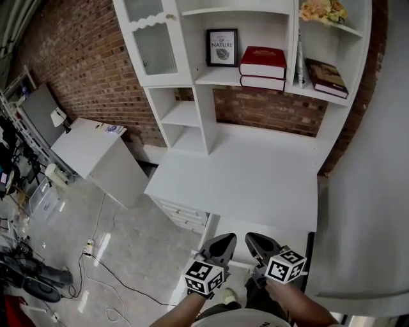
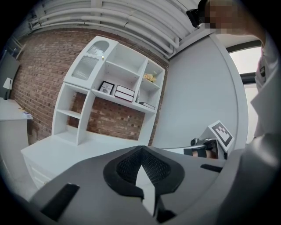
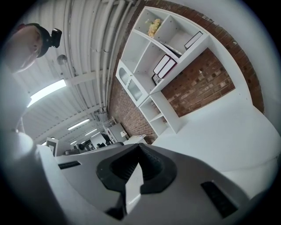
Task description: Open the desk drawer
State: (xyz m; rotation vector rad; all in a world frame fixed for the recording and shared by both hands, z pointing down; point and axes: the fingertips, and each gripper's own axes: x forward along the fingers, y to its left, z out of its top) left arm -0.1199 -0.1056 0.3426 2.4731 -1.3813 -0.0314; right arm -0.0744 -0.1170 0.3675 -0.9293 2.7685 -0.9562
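The white desk (image 1: 255, 179) stands under a white hutch. Its stacked drawers (image 1: 184, 215) sit below the desktop's left front edge, with their fronts flush and shut. Both grippers hang low in the head view, close to the person's body and short of the desk's front edge. My left gripper (image 1: 225, 241) (image 2: 141, 151) has its jaws together with nothing between them. Just to its right, my right gripper (image 1: 251, 239) (image 3: 139, 147) is likewise shut and empty. The right gripper's marker cube (image 2: 221, 134) shows in the left gripper view. Neither gripper touches the drawers.
The hutch holds red books (image 1: 262, 67), a framed picture (image 1: 222, 47), a brown book (image 1: 326, 76) and flowers (image 1: 323, 9). A white cabinet (image 1: 96, 156) stands left of the desk. Cables (image 1: 96, 255) lie on the floor. A grey wall (image 1: 377, 191) borders the right.
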